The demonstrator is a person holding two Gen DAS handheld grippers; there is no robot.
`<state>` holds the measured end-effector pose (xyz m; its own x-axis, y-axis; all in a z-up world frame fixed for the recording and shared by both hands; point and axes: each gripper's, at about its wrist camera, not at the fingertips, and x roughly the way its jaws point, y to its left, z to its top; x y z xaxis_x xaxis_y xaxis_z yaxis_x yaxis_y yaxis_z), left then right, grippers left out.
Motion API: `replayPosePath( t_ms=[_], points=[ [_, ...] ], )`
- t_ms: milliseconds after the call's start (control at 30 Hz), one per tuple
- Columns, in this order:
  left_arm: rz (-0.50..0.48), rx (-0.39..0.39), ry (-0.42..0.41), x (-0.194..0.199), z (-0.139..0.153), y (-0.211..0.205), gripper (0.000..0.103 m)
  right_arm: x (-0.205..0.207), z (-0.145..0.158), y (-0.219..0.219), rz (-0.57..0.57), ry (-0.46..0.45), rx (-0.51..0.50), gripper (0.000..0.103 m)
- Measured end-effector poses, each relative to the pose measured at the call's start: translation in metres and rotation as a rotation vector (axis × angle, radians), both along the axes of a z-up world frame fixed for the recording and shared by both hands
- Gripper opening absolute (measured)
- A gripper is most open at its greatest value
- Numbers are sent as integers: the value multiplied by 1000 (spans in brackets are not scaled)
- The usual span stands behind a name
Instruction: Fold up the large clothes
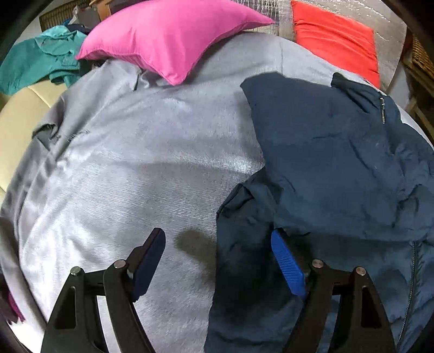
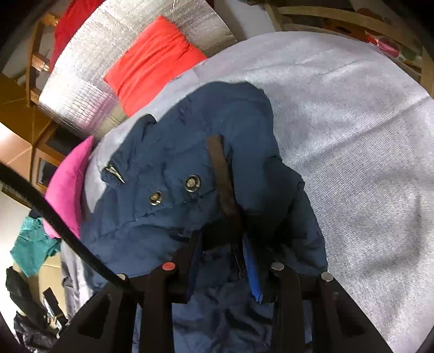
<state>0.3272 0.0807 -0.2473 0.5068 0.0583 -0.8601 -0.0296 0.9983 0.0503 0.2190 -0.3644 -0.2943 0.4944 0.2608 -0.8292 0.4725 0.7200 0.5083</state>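
Observation:
A navy padded jacket (image 1: pixel 339 163) lies crumpled on the grey blanket (image 1: pixel 130 163), on the right of the left wrist view. My left gripper (image 1: pixel 217 235) hovers open just above the jacket's left edge. One finger is over bare blanket and its blue pad (image 1: pixel 287 266) is over the navy cloth. In the right wrist view the jacket (image 2: pixel 168 163) shows two snap buttons and a brown strap (image 2: pixel 222 173). My right gripper (image 2: pixel 221 240) is shut on a bunched fold of the jacket, with cloth filling the narrow gap between its fingers.
A pink pillow (image 1: pixel 168 40) and a red pillow (image 1: pixel 336 40) lie at the far side of the blanket. A teal garment (image 1: pixel 40 62) sits at the far left. A silver quilted mat (image 2: pixel 108 54) and a wooden frame (image 2: pixel 352 19) border the bed. A black cable (image 2: pixel 54 217) crosses the right wrist view.

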Motion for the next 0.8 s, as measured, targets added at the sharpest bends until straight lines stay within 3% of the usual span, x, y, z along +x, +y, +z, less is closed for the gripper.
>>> replayPosePath(
  t_ms=[200, 267, 333, 633, 800],
  points=[
    [-50, -28, -91, -34, 38, 4, 81, -26, 31, -11, 8, -93, 6, 34],
    [-66, -35, -103, -51, 45, 7, 81, -37, 39, -13, 18, -113, 14, 48],
    [-70, -52, -107, -69, 47, 15, 81, -53, 46, -17, 27, -130, 17, 54],
    [3, -115, -98, -141, 36, 73, 81, -131, 53, -30, 28, -142, 41, 55],
    [-30, -119, -85, -173, 22, 80, 81, -172, 39, -35, 11, -122, 88, 57]
  ],
)
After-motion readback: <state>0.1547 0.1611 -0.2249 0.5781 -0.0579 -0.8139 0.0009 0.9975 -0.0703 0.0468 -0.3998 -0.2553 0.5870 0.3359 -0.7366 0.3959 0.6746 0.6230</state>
